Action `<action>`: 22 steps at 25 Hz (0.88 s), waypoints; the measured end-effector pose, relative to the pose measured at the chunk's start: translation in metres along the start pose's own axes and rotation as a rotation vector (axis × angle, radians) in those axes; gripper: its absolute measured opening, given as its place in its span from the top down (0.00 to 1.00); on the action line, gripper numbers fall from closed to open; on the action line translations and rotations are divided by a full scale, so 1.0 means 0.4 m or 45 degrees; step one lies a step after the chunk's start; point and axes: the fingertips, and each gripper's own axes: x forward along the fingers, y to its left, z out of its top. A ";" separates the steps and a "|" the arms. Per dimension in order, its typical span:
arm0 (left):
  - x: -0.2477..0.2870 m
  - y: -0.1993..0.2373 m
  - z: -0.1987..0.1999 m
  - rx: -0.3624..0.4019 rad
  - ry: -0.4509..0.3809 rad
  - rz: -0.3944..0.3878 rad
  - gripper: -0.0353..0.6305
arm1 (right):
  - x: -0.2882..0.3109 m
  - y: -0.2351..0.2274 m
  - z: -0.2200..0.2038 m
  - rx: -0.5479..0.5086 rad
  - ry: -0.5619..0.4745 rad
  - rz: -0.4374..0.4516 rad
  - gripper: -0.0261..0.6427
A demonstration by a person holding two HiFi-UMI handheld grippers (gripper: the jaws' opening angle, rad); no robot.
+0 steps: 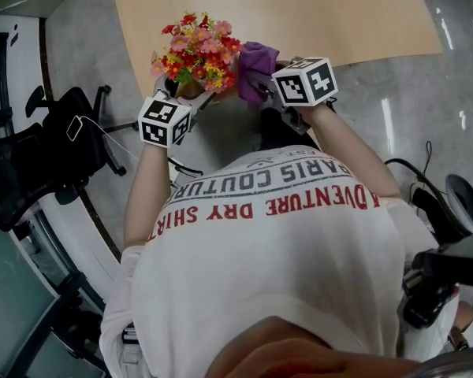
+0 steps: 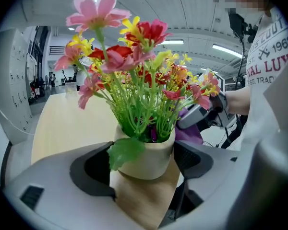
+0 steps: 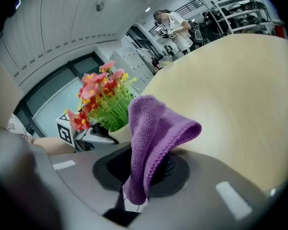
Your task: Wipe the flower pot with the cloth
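Observation:
A beige flower pot [image 2: 146, 155] full of red, pink and yellow artificial flowers [image 2: 134, 56] sits between the jaws of my left gripper [image 2: 144, 163]. Both pads rest against its sides and it hangs above the table edge. In the head view the flowers [image 1: 199, 53] are just ahead of the left gripper [image 1: 189, 93]. My right gripper [image 3: 141, 176] is shut on a purple cloth [image 3: 153, 133], which stands up folded from between its jaws. The cloth [image 1: 256, 68] is right beside the flowers, to their right. The pot [image 3: 121, 133] shows just left of the cloth.
A light wooden table [image 1: 299, 14] stretches ahead of both grippers. A black office chair [image 1: 55, 156] stands at the left on the grey floor. Cables and dark equipment [image 1: 441, 203] lie at the right. A person [image 3: 175, 25] stands far off behind the table.

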 end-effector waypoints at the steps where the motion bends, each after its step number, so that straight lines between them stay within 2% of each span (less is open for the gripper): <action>1: -0.001 0.001 0.001 0.010 0.001 -0.012 0.35 | -0.016 -0.001 0.017 0.025 -0.013 0.018 0.90; 7: -0.014 0.013 0.002 0.076 0.017 -0.097 0.35 | -0.062 -0.010 0.133 0.060 -0.069 0.106 0.90; 10: -0.012 0.021 0.006 0.109 0.036 -0.136 0.35 | -0.051 -0.002 0.173 0.061 -0.056 0.165 0.90; 17: -0.014 0.032 -0.002 0.138 0.057 -0.187 0.35 | 0.023 0.033 0.172 -0.035 0.152 0.276 0.90; 22: -0.011 0.037 0.000 0.163 0.047 -0.212 0.35 | 0.054 0.013 0.172 -0.026 0.235 0.286 0.90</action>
